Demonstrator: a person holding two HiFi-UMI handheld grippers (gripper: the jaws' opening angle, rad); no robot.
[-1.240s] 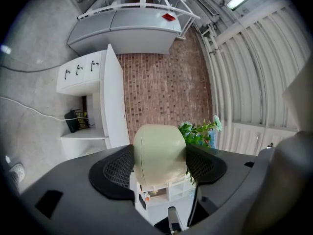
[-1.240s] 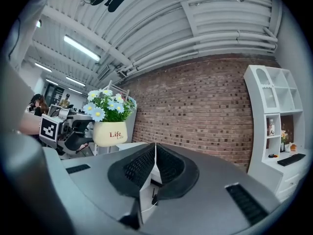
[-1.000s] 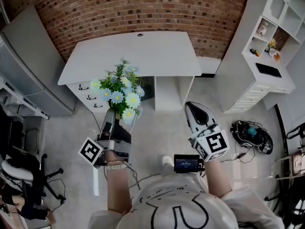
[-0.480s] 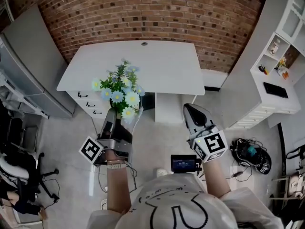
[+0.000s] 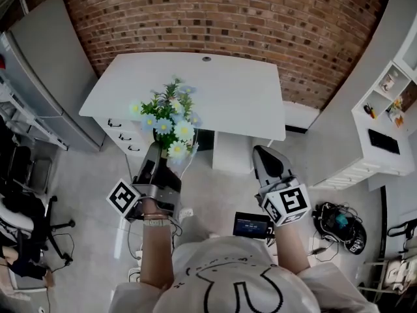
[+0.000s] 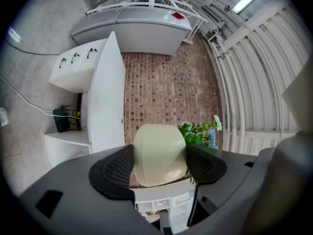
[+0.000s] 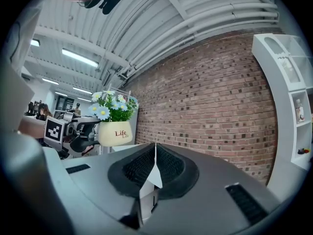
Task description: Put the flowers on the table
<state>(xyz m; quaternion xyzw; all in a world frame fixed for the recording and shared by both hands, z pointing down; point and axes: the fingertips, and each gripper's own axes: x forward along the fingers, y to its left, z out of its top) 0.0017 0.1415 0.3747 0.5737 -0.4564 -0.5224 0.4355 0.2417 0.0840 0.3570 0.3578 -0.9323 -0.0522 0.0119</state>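
1. Flowers (image 5: pixel 171 119), head view: blue and white daisies, seen over the near edge of the white table (image 5: pixel 228 87). Left gripper (image 5: pixel 161 155) just below them, right gripper (image 5: pixel 260 152) well apart to the side.
2. Left gripper view: clamped on the cream pot (image 6: pixel 159 153), one pad on each side. Greenery showing past it.
3. Right gripper view: jaws pressed together, nothing between. Beyond them, pot and blooms in the left gripper, against the brick wall (image 7: pixel 210 92).

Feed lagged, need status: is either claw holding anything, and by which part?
The left claw clamps the flower pot across its cream body. The right claw is shut and empty.
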